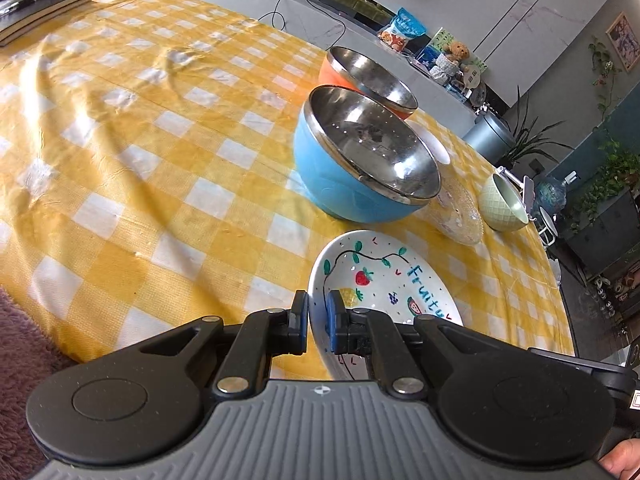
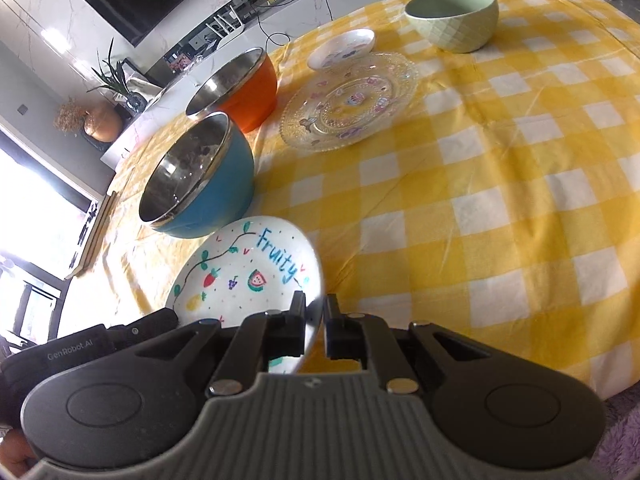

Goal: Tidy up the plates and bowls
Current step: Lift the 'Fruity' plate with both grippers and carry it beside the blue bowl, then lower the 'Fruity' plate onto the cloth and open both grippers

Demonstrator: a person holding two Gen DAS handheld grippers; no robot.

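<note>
Fruit plate (image 1: 384, 280), white, painted with strawberry, pineapple, watermelon and "Fruity": sitting tilted over the yellow checked tablecloth (image 1: 140, 168), just before the blue bowl (image 1: 360, 168). Left gripper (image 1: 318, 320) is pinching its near left rim, jaws narrow; right gripper (image 2: 314, 324) is pinching its right rim likewise.
</note>
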